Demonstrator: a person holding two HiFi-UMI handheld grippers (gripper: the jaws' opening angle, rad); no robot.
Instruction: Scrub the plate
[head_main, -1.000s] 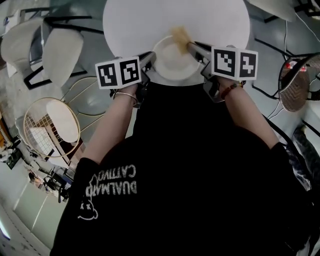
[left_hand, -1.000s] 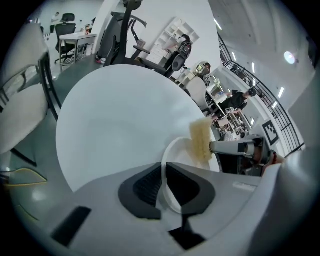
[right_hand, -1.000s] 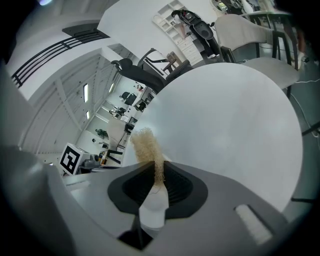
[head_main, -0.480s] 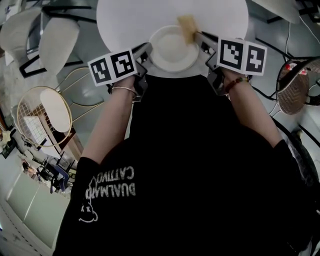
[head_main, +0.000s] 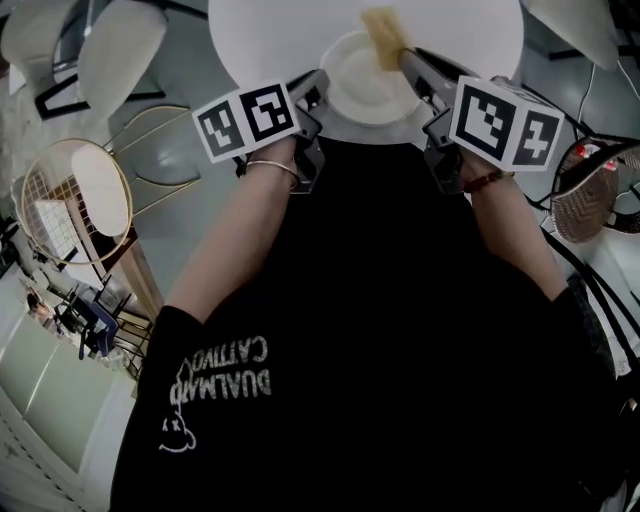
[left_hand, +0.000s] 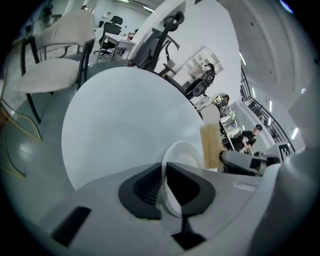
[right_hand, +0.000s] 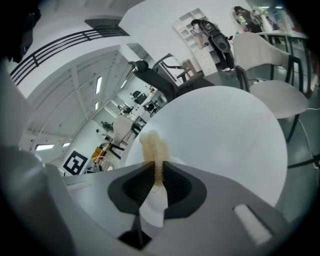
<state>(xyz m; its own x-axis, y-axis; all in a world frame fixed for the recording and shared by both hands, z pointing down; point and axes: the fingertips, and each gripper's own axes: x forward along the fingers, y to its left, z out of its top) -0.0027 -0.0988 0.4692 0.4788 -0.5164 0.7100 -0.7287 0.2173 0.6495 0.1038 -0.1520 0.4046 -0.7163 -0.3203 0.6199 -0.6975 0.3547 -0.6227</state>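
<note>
Where the head view reaches its upper left corner, a white moulded chair with black legs (head_main: 120, 60) stands beside the round white bench (head_main: 260, 35). Below it, at the left edge, sits a round gold wire-framed side table (head_main: 75, 195). Further right, the left gripper (head_main: 318, 92) is clenched on the near left rim of the round white plate (head_main: 360, 95). Its own view shows the thin rim pinched between the two dark pads. The plate sits at the bench's lower edge, top centre of the frame, just in front of the person in the black shirt (head_main: 380, 330). Over the plate's upper right rim lies a tan rectangular scrubbing sponge (head_main: 383, 40). The right gripper (head_main: 408, 62) grasps it, jaws closed on its near end, the rest standing out beyond the tips. At the far right edge a round brown mesh basket (head_main: 585, 190) shows.
</note>
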